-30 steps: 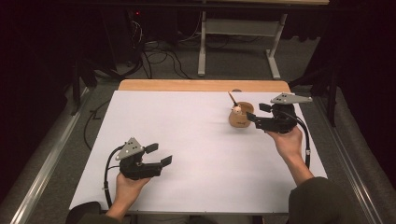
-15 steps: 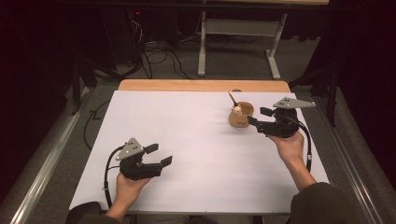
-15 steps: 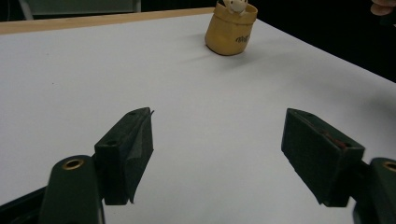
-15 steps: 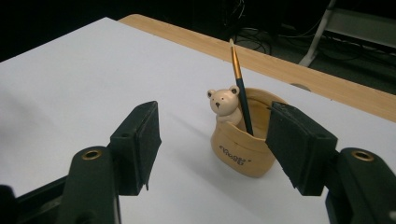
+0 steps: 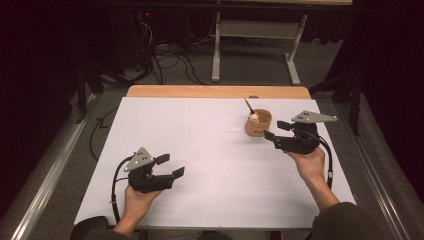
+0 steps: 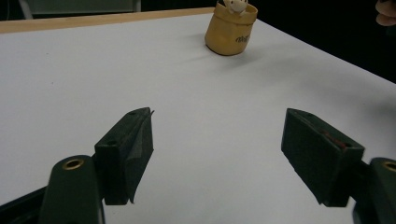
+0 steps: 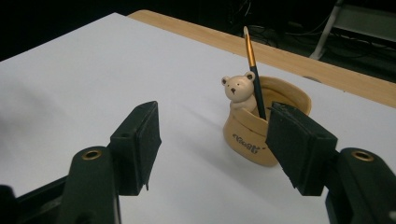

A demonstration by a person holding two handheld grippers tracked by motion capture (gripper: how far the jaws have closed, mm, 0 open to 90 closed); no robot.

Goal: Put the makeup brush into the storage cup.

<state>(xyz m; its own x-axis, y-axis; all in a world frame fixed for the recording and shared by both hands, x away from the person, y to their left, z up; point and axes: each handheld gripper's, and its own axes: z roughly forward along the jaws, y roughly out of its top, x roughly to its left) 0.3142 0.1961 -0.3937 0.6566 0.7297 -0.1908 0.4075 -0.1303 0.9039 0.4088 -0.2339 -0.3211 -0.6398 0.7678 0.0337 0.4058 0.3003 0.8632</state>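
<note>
The cup (image 5: pixel 258 123) stands upright on the white sheet (image 5: pixel 200 150) toward the far right of the table, with a small bear figure (image 5: pixel 254 118) at its rim and a pen (image 5: pixel 248 105) leaning up out of it toward the far left. The right gripper (image 5: pixel 274 131) sits just to the right of the cup, its tips close beside the wall but apart from it; its jaws stand wide apart and hold nothing. In the right gripper view the cup (image 7: pixel 261 126) lies just ahead and toward the right-hand jaw, partly behind that jaw's pad, so the opening is not centred on it: the gap looks mostly onto bare sheet to the cup's left. The pen (image 7: pixel 252 70) rises nearly straight up in that view, tilted a little to the left, its long axis running across the line of the jaws rather than along it.

The left gripper (image 5: pixel 171 166) rests near the near left edge, well apart from the cup, its jaws also spread wide with nothing between them. From its own view the cup (image 6: pixel 231 30) shows far off, up and to the right.

The right hand (image 5: pixel 310 162) is much the nearer, so the reach most likely falls to it. A short shift that brings the cup or pen between the jaws looks like what the grip calls for.
</note>
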